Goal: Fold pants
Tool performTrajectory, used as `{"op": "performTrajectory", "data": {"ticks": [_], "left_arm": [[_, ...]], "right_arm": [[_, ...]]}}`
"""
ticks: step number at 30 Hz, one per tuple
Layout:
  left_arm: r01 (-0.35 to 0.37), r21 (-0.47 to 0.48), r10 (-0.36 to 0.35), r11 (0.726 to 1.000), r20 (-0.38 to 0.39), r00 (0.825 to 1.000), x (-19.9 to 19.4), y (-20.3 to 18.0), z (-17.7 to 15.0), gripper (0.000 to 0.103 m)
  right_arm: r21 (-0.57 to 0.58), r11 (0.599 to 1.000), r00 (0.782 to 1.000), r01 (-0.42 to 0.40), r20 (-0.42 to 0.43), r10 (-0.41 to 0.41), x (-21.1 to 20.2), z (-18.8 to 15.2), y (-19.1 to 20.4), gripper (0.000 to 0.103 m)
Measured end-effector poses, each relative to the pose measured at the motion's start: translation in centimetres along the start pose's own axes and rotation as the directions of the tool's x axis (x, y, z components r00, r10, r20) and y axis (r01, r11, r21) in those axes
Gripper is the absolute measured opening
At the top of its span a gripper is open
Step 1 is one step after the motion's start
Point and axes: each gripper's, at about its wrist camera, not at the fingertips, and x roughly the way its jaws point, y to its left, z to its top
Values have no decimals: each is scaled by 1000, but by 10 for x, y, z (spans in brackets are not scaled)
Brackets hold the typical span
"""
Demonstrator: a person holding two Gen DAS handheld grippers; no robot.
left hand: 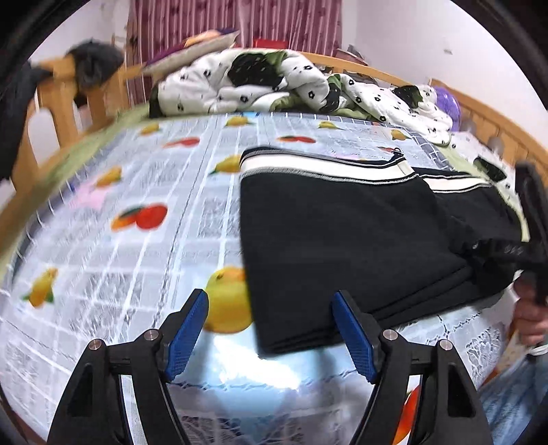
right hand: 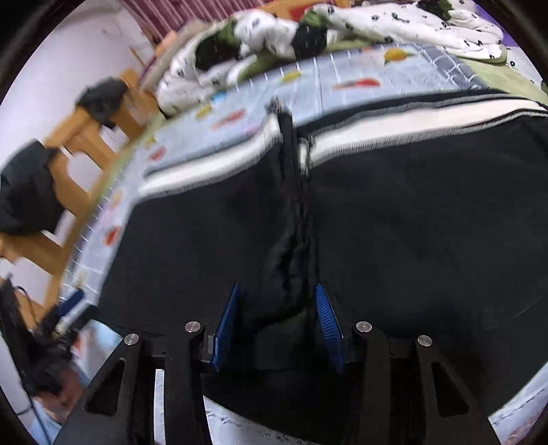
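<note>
Pants (left hand: 342,239) folded on bed; left claw (left hand: 270,328) open, empty; right claw (right hand: 279,325) grips bunched fabric.

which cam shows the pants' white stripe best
The left wrist view: the white stripe runs sharp along the far edge of the folded pants. The right wrist view shows the same stripe closer but blurred, broken by a dark fold.

Bed covered by a fruit-print sheet (left hand: 144,191) with a grid pattern. Crumpled white quilt (left hand: 239,85) with black flowers lies at the far end. Wooden bed frame (left hand: 58,113) along the side, a dark garment (left hand: 96,65) draped over its rail. Striped red curtain (left hand: 233,20) behind. Purple item (left hand: 448,102) by the far corner.
</note>
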Motion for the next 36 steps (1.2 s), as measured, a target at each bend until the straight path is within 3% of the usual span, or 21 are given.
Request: {"op": "performTrajectory", "data": {"ticks": [2, 3, 7, 9, 11, 12, 15, 19, 21, 23, 25, 30, 33, 35, 36], "left_arm": [[26, -5, -26, 1000, 5, 1000, 3, 9, 0, 73], [33, -3, -33, 999, 5, 999, 2, 10, -1, 73], [81, -29, -79, 996, 45, 996, -10, 20, -1, 73], [75, -37, -74, 996, 37, 997, -3, 22, 6, 73], [55, -33, -55, 998, 11, 998, 7, 21, 9, 73], [38, -31, -38, 999, 7, 999, 10, 19, 10, 73], [44, -31, -44, 999, 8, 999, 12, 17, 19, 73], [44, -24, -44, 999, 2, 999, 22, 11, 27, 73], [27, -17, -28, 1000, -65, 998, 38, 8, 21, 74], [40, -7, -40, 999, -99, 994, 48, 6, 12, 76], [51, -12, -52, 999, -92, 994, 47, 8, 11, 76], [69, -55, -74, 996, -100, 992, 45, 16, 30, 75], [63, -68, -69, 996, -89, 994, 49, 22, 44, 74], [85, -93, -94, 992, -99, 991, 55, 25, 52, 74], [95, -104, -105, 990, -103, 989, 59, 27, 57, 74]], "right_arm": [[-25, 999, 999, 22, 28, -21, 1, -3, 7, 31], [-36, 999, 999, -7, 35, 8, -1, -4, 9, 24], [20, 990, 979, -139, 156, 134, -40, -6, 0, 21], [29, 996, 988, -84, 129, 80, -36, -10, -2, 22], [26, 1000, 999, 6, 35, -7, -11, -19, 0, 24], [12, 999, 999, 32, 33, -32, -6, -23, 1, 24], [-83, 992, 993, 98, 73, -92, -23, -20, 15, 32], [-40, 996, 977, 79, 199, -69, -53, -18, 13, 43], [-45, 992, 980, 122, 161, -113, -43, -18, 12, 43], [-64, 973, 972, 223, 82, -218, -21, -24, 8, 41], [-40, 979, 978, 200, 68, -197, -21, -34, 4, 41], [-34, 988, 987, 154, 56, -152, -51, -20, 1, 42], [-9, 967, 957, 255, 144, -251, -87, -8, -22, 46], [47, 951, 930, 307, 198, -310, -112, 0, -47, 56], [95, 941, 914, 326, 221, -339, -123, 5, -70, 68]]}}
